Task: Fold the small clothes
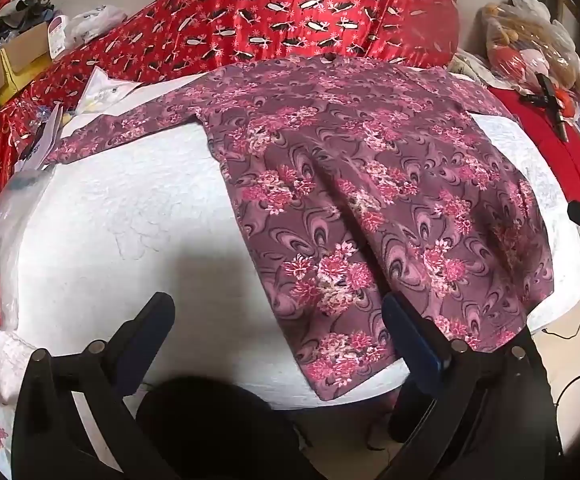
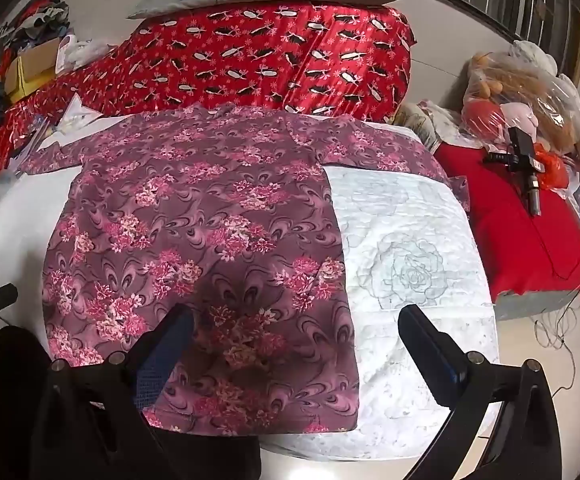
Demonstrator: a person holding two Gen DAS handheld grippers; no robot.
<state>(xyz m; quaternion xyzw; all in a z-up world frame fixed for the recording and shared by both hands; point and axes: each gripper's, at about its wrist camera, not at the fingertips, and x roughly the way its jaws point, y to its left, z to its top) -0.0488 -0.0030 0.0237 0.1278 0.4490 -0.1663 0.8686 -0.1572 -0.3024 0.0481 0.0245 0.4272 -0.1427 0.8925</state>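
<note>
The mauve long-sleeved shirt with pink flower print (image 2: pixel 202 236) lies spread flat on the white quilted bed cover (image 2: pixel 414 268), sleeves out to both sides — laid open so folds can start. The left gripper (image 1: pixel 278 320) and right gripper (image 2: pixel 296 328) hover released over its near hem, one at each bottom corner, holding nothing.

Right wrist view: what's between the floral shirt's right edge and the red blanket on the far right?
Only bare white quilted cover, its stitched rose pattern showing, lies between the floral shirt and the red blanket. The shirt's right sleeve crosses the far end.
</note>
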